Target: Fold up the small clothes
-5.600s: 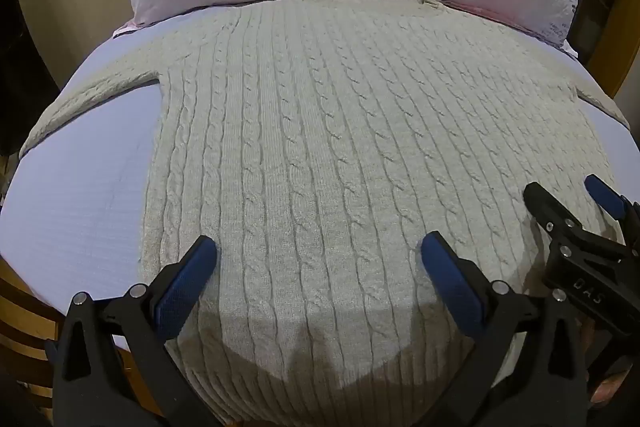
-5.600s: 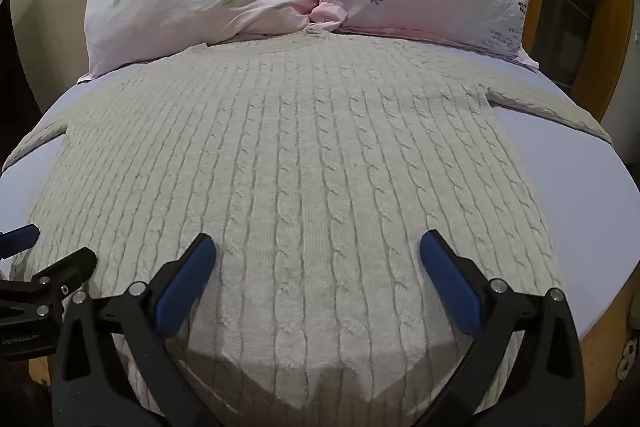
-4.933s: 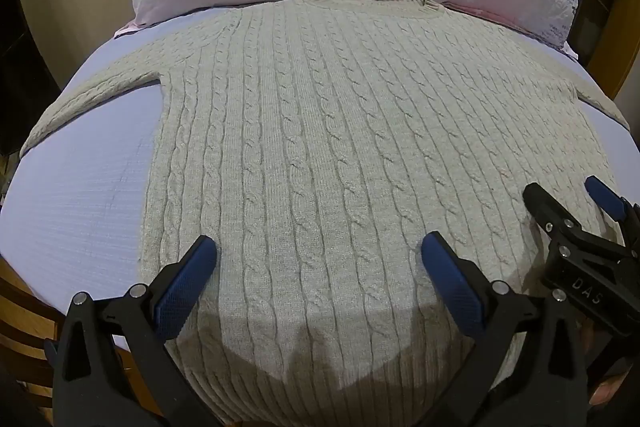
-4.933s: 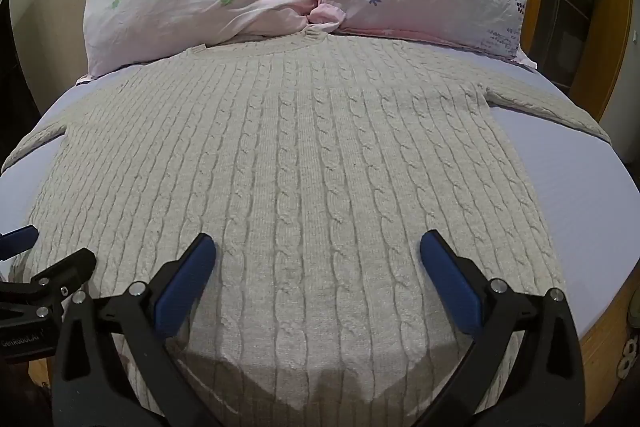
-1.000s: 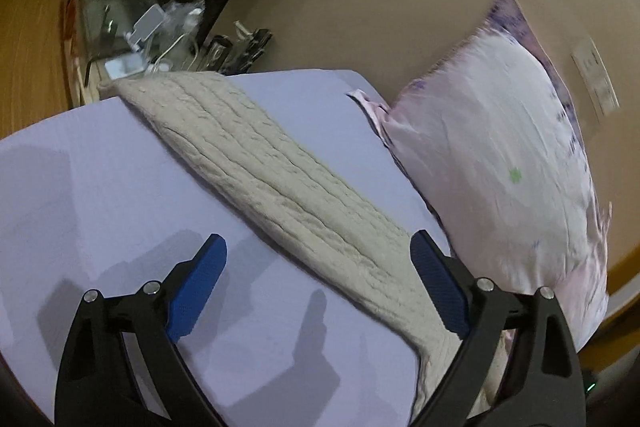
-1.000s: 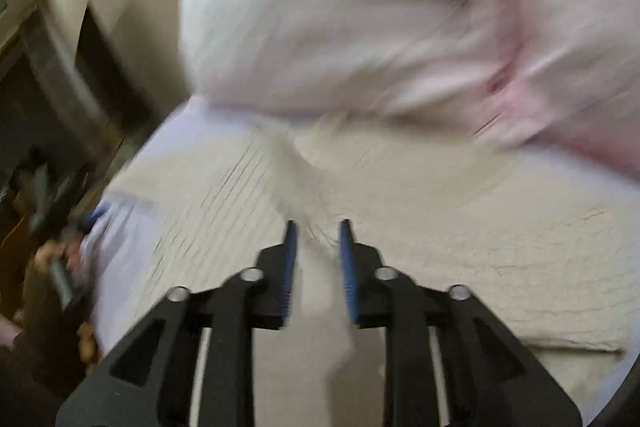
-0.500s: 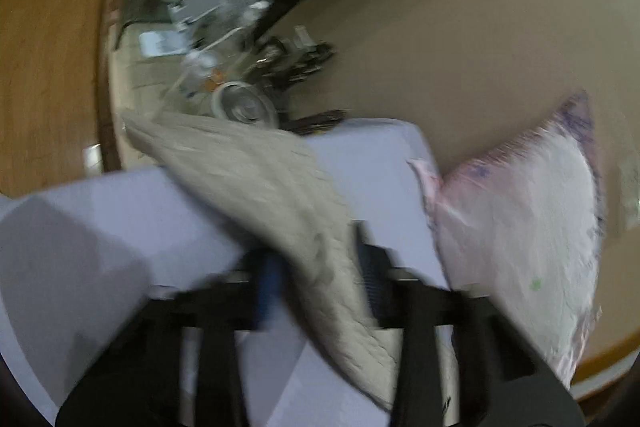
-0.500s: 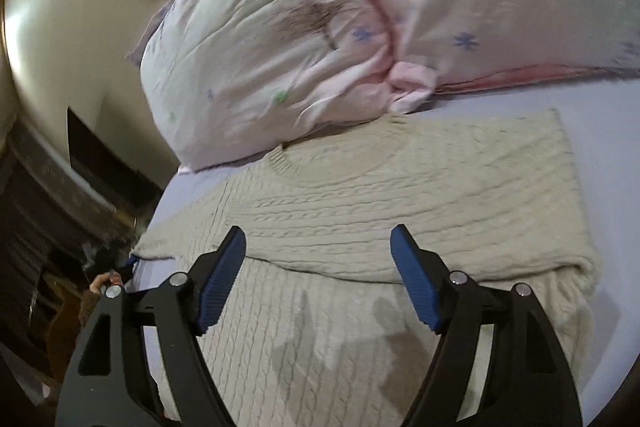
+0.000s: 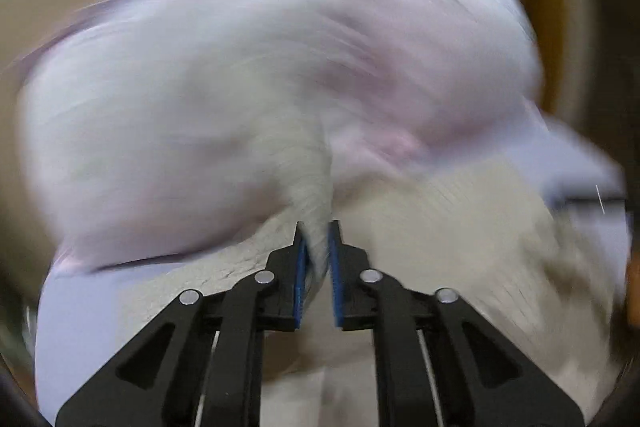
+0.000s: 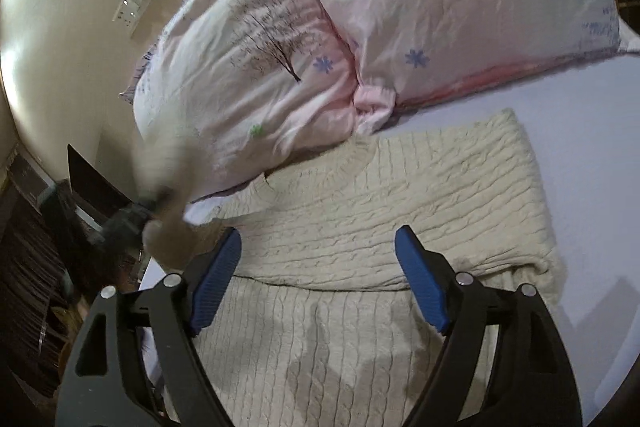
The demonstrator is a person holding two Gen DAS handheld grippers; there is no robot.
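A cream cable-knit sweater point(image 10: 384, 195) lies on the lavender bed sheet point(image 10: 592, 155), its right sleeve folded across the chest. My left gripper point(image 9: 317, 255) is shut on the left sleeve point(image 9: 308, 167), which hangs lifted and blurred; that sleeve also shows at the left of the right wrist view point(image 10: 168, 195). My right gripper point(image 10: 318, 279) is open and empty, hovering over the sweater's body below the folded sleeve.
Two pink floral pillows point(image 10: 400, 27) lie against the headboard behind the sweater. A beige wall with a socket plate point(image 10: 134, 5) is at the back left. Dark furniture point(image 10: 36, 267) stands off the bed's left side.
My left gripper has closed on the left sleeve and swings it up and inward over the bed. My right gripper released the right sleeve, opened and stays over the sweater.
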